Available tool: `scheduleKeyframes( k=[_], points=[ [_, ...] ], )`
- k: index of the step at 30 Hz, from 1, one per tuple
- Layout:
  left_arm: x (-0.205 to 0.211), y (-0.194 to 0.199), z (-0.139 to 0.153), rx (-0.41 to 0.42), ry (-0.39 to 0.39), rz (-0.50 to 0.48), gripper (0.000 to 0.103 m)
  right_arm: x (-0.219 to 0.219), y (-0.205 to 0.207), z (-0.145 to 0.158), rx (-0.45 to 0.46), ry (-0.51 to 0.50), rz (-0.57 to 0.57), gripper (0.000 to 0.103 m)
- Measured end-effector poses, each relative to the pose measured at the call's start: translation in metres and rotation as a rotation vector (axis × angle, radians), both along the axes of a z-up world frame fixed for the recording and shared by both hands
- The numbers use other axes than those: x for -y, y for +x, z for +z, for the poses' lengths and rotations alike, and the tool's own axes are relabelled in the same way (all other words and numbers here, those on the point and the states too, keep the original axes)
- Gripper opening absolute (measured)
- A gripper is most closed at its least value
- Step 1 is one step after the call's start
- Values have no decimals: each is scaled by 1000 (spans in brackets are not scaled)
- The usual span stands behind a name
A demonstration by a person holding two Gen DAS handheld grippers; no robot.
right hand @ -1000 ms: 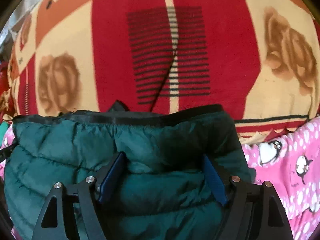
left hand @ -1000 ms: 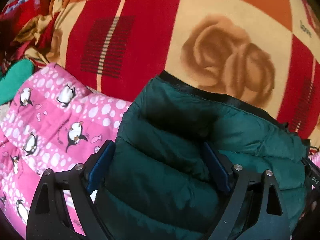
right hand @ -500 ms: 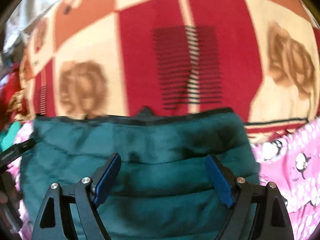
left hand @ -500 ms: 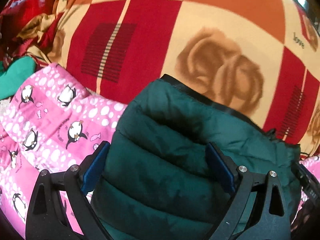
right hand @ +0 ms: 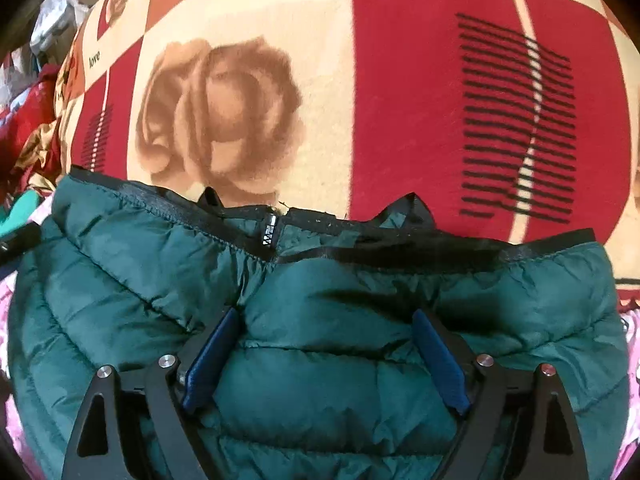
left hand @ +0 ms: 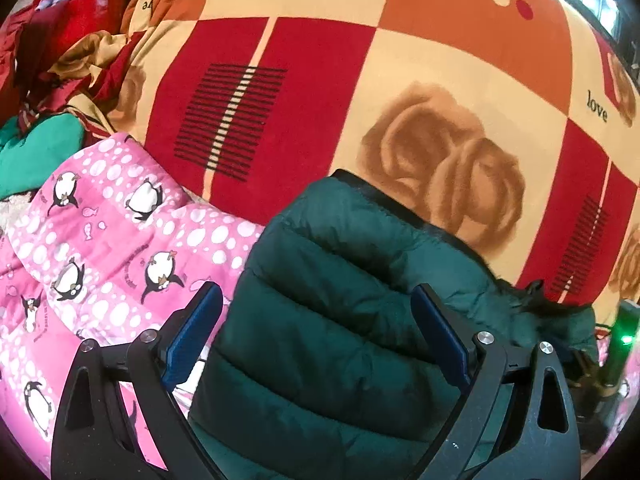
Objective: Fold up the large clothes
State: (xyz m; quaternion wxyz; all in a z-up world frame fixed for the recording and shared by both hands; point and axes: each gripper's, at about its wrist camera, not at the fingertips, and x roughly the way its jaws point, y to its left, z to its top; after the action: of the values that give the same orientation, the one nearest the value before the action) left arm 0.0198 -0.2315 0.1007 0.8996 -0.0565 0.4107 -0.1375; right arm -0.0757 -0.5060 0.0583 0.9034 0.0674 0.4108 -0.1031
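Note:
A dark green quilted puffer jacket [left hand: 340,300] lies folded on a red, cream and orange rose-patterned blanket [left hand: 320,60]. My left gripper [left hand: 316,320] is open, jaws wide apart, over the jacket's left end. In the right wrist view the jacket [right hand: 320,300] fills the lower half; its black-trimmed edge and zipper pull [right hand: 269,232] face the blanket [right hand: 400,80]. My right gripper [right hand: 324,344] is open, its blue pads resting on the padded fabric without pinching it.
A pink quilt with penguins [left hand: 100,240] lies left of the jacket and shows at the right edge of the right wrist view [right hand: 630,332]. Crumpled red and tan cloth [left hand: 60,40] and a teal garment [left hand: 36,148] sit at the far left.
Both grippers have drawn back and lifted slightly; more blanket shows beyond the jacket. The right view has shifted sideways, so the zipper and hem now show. Both jaws stay open.

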Motion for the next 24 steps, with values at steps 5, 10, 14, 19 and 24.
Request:
scheduleKeyframes(
  k=[5,10,14,19,24],
  points=[
    [18,-6,6,14,10,-50,95,7,-11,12,4,46,7,88],
    [36,5,-9,15,142,-77,95,33,-58,36,81,36,-63,88],
    [33,17,-26,-24,134,-80,96,68,-79,30,46,-40,-159,88],
    [35,28,-39,-50,133,-98,99,111,-81,0,15,60,-243,96],
    [37,30,-45,-40,142,-93,100,113,-73,-13,21,60,-264,100]
  ],
)
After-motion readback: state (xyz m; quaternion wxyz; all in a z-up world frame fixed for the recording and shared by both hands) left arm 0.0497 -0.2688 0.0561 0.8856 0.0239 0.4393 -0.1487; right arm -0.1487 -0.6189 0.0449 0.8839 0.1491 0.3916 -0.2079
